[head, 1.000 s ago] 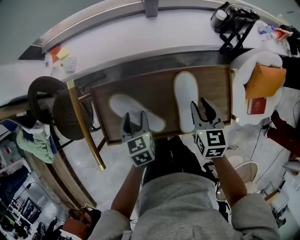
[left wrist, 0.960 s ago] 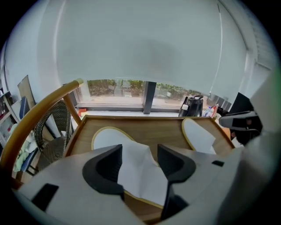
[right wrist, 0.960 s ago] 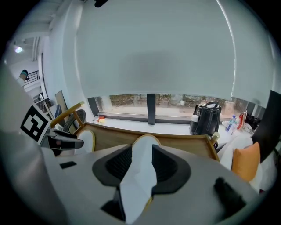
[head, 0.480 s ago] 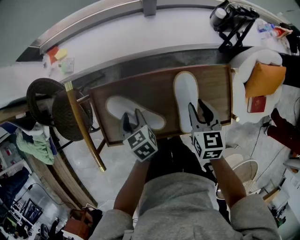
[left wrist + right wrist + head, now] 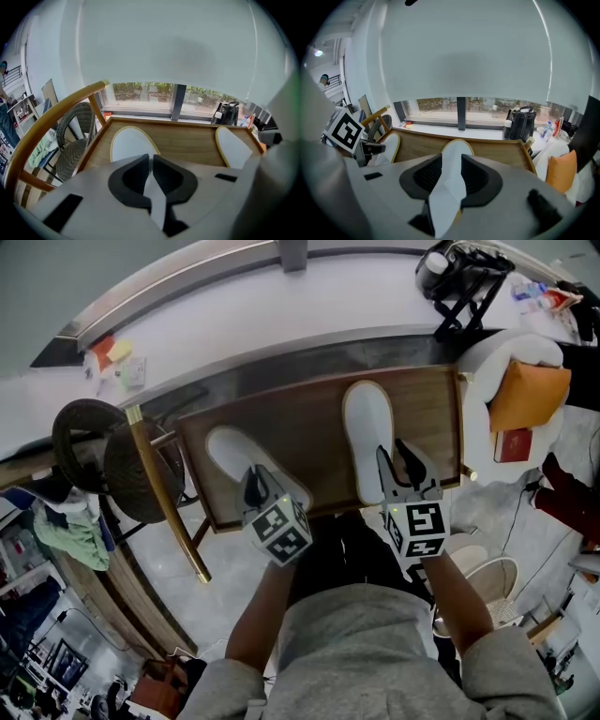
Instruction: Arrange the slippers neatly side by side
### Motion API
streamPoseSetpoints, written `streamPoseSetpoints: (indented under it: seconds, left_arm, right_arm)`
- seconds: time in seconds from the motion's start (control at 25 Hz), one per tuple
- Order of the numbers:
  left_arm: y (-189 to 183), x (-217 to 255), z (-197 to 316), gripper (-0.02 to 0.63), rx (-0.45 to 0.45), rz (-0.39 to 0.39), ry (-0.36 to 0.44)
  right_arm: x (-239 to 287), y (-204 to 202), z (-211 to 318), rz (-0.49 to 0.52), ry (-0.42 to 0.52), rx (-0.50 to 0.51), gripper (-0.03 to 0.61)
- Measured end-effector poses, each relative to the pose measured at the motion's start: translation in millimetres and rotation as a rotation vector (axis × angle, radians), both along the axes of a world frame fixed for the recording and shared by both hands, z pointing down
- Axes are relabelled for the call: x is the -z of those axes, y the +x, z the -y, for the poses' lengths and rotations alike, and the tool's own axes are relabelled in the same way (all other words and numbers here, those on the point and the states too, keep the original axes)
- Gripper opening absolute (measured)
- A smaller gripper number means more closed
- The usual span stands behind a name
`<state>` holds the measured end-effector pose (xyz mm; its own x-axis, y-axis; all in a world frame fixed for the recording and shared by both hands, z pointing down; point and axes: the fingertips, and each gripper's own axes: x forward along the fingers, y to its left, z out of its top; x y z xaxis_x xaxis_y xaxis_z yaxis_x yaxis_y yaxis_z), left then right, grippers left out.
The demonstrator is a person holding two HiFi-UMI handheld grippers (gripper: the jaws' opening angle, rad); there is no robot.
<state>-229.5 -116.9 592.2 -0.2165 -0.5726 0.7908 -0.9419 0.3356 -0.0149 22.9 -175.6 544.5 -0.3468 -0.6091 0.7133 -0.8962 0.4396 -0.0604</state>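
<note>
Two white slippers with yellow-edged soles lie on a wooden table (image 5: 319,418). The left slipper (image 5: 234,454) lies slanted, toe to the far left. My left gripper (image 5: 264,489) has just been closing and is shut on its heel; a thin white strip shows between the jaws of that gripper (image 5: 151,161), beyond them the slipper (image 5: 129,145). The right slipper (image 5: 367,432) points straight away. My right gripper (image 5: 403,463) is at its heel, and white slipper material (image 5: 455,149) fills the gap of this gripper (image 5: 451,164), touching both pads.
A wicker chair with a wooden frame (image 5: 122,460) stands at the table's left end. A white armchair with an orange cushion (image 5: 525,395) is at the right end. A black bag (image 5: 464,277) sits on the window ledge (image 5: 281,324) behind. The table has a raised rim.
The left gripper's jaws, wide apart before, have come together on the left slipper's heel, and its marker cube has rolled. The slipper's toe has shifted slightly left. The right gripper has kept still.
</note>
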Motion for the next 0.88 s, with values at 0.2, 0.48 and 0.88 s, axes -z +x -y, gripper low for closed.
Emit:
streamPoseSetpoints:
  seconds: [0.2,0.48,0.88]
  left_arm:
    - [-1,4,-2,0.035,-0.036,0.007,0.011]
    - [12,16,-4,0.034,-0.114,0.019,0.022]
    - [69,19,2,0.034,-0.305,0.002,0.038]
  right_arm:
    - [1,0,0,0.009,0.004,-0.003,0.132]
    - [5,1,-1,0.021,0.016,-0.012,0.118]
    - [11,13,-4,0.017,0.026,-0.035,0.110]
